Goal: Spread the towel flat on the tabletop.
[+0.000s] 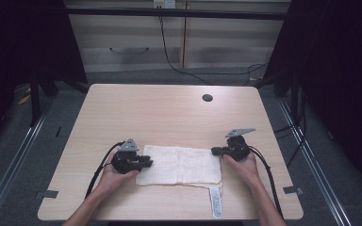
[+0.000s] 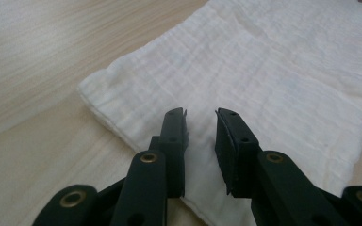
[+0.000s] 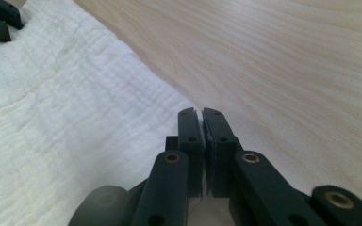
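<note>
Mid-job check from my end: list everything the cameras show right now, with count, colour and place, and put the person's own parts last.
cloth: one, white, folded flat near the table's near edge, between the two grippers
care label: one, white with print, sticking out from the cloth's near right corner
table: one, light wood, centre of the high view
cable hole: one, dark, round, far right part of the tabletop
cabinet: one, pale, beyond the table
wall cable: one, black, hanging in front of the cabinet
left gripper: one, black, jaws apart over the cloth's left end
right gripper: one, black, jaws shut at the cloth's right edge; whether they pinch fabric is unclear
hands: two, left hand, right hand, near edge
</note>
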A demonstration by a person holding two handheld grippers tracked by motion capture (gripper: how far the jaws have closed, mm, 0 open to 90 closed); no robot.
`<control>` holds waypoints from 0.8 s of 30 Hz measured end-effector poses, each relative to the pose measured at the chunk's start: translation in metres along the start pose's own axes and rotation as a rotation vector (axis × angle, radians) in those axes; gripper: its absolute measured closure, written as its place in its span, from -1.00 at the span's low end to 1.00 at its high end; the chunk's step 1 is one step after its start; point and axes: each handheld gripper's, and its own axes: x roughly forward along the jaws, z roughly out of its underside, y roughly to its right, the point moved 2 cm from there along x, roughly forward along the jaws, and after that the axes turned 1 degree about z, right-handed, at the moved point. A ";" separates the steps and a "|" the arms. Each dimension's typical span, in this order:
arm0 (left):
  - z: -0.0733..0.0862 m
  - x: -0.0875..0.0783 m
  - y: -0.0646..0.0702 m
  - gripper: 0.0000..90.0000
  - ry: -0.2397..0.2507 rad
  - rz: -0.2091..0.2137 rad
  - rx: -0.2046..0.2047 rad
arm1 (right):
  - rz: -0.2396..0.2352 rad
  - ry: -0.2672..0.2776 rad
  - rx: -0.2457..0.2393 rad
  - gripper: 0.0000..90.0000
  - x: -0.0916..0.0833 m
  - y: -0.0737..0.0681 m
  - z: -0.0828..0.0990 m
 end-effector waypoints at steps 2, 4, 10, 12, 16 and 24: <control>0.002 -0.003 0.003 0.60 -0.014 -0.001 0.003 | 0.001 0.004 0.000 0.94 0.000 0.000 -0.001; 0.004 -0.006 0.006 0.57 -0.021 0.003 0.008 | -0.006 0.017 0.004 0.94 0.002 -0.001 -0.002; -0.001 -0.017 0.000 0.41 0.010 0.012 0.000 | -0.016 0.024 -0.017 0.94 0.006 -0.009 -0.009; -0.008 -0.023 -0.015 0.39 0.043 -0.018 -0.036 | -0.019 0.025 -0.019 0.94 0.007 -0.009 -0.010; -0.016 -0.022 -0.038 0.32 0.050 -0.110 -0.064 | -0.022 0.029 -0.014 0.94 0.008 -0.009 -0.010; -0.011 -0.007 -0.048 0.26 0.010 -0.051 -0.088 | -0.030 0.032 -0.005 0.94 0.010 -0.008 -0.009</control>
